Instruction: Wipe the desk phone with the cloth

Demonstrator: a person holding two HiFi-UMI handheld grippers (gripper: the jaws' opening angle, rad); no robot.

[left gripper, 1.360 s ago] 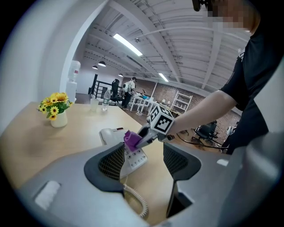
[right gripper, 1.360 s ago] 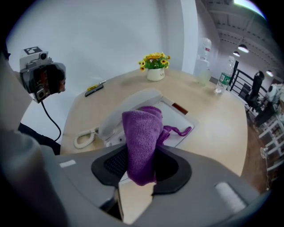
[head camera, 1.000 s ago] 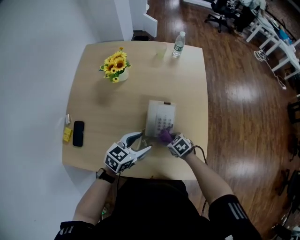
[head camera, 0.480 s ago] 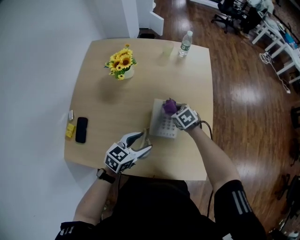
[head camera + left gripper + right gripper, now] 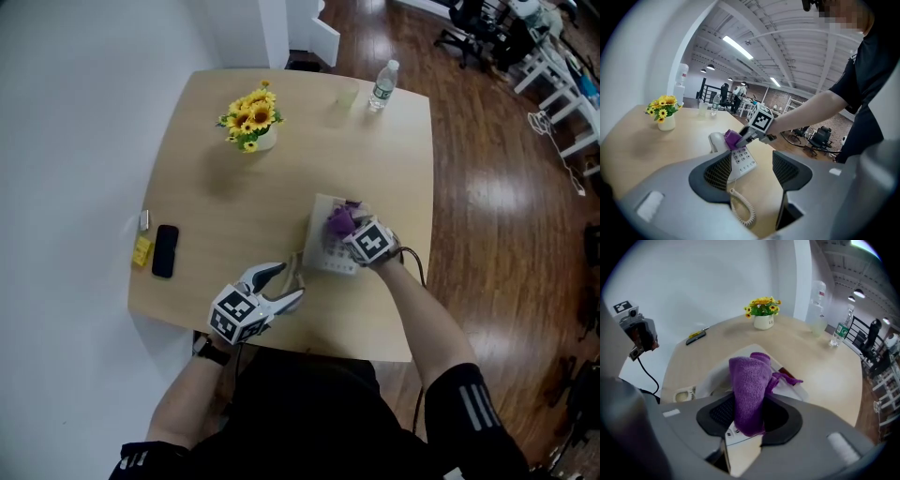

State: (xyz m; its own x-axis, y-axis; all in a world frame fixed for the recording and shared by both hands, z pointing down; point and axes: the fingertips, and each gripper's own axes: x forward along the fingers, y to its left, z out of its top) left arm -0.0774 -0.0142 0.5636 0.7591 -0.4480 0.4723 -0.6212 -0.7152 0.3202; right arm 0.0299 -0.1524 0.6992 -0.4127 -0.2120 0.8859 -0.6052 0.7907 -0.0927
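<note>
Holding the purple cloth (image 5: pixel 749 380) tight between its two jaws, the right gripper (image 5: pixel 349 232) presses it down on the far half of the desk phone (image 5: pixel 323 253). The phone is white and lies flat on the wooden table (image 5: pixel 206 225), closer to the table's right edge than to its left one, with a thin strip of bare wood on that side. The left gripper (image 5: pixel 292 284) hovers just beside the phone's near left corner with its jaws apart and nothing held in them; past its jaws lie the phone and its curly cord (image 5: pixel 743 211). The near edge of the table is close under both grippers. There is a lot of free wood in the middle of the table, between the phone and the pot of sunflowers (image 5: pixel 251 120) near the far edge. A water bottle (image 5: pixel 382 86) and a pale cup (image 5: pixel 347 97) stand at the far right corner, well away from the phone. A black mobile (image 5: pixel 165 250) and a small yellow thing (image 5: pixel 142 250) lie by the left edge, also well apart from the work. One second ago the cloth was at the phone's near end; half a second ago it had gone up to the far end, and now it sits a little back from there. The left gripper has stayed open in the same spot
</note>
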